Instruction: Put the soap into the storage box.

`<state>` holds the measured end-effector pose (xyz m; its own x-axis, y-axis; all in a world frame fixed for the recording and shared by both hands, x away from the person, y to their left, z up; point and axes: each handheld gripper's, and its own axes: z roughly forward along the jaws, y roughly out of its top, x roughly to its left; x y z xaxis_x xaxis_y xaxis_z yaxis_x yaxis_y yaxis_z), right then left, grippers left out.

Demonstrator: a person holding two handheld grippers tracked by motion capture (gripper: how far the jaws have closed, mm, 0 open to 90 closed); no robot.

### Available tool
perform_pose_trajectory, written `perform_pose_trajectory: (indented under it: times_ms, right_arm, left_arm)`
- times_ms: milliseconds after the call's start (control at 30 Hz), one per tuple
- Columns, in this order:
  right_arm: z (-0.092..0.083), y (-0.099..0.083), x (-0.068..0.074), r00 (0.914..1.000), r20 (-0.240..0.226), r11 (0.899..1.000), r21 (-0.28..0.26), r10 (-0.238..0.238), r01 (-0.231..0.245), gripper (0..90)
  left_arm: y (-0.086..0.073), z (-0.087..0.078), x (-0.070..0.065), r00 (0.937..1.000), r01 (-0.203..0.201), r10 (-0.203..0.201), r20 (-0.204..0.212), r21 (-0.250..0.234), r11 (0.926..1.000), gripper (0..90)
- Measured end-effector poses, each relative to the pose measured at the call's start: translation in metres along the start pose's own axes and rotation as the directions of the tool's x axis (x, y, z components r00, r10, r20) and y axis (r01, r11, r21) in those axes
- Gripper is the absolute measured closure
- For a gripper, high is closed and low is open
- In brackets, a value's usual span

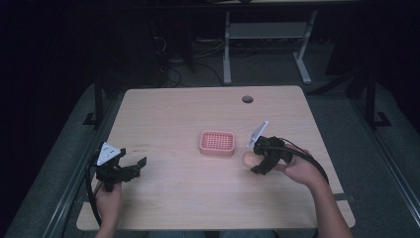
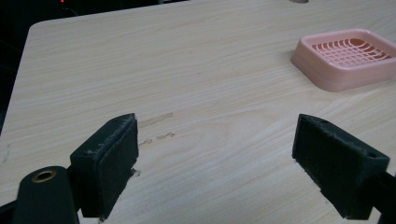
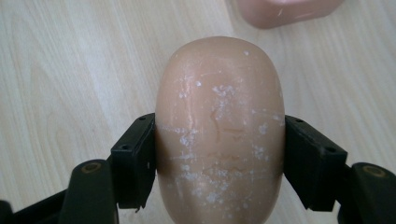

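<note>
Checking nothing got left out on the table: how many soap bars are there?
1. The soap bar is clamped in the right gripper, just right of the pink soap dish. The dish looks empty.

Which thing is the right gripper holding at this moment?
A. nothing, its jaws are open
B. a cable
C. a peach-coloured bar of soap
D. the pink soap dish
C: in the right gripper view, both jaws of the right gripper press on the sides of the bar of soap, while the pink soap dish sits apart on the table.
</note>
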<state>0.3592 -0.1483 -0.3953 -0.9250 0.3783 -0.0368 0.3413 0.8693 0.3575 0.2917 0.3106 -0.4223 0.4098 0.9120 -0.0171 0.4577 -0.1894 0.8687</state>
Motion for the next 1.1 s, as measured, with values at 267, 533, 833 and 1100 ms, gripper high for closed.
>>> perform_pose_trajectory:
  times_ms: [267,533,833,1100]
  right_arm:
    - [-0.002,0.009,-0.004,0.9999,0.010,1.000,0.005,-0.009,0.009,32.0]
    - [-0.008,0.021,-0.008,0.9998,0.012,1.000,-0.008,-0.018,0.018,32.0]
    - [-0.016,0.035,-0.011,0.9992,0.019,0.999,-0.021,-0.034,0.035,32.0]
    - [-0.018,0.049,-0.017,0.9990,0.016,0.999,-0.023,-0.041,0.041,32.0]
  left_arm:
    - [0.001,0.002,-0.002,0.9999,-0.010,0.010,0.003,0.006,0.9999,14.2]
    - [0.001,0.003,-0.003,1.0000,-0.008,0.008,0.005,0.008,0.9999,14.2]
    - [0.003,0.006,-0.005,0.9997,-0.020,0.020,0.012,0.010,0.9998,14.2]
    - [0.003,0.006,-0.004,0.9998,-0.013,0.013,0.014,0.009,0.9999,14.2]
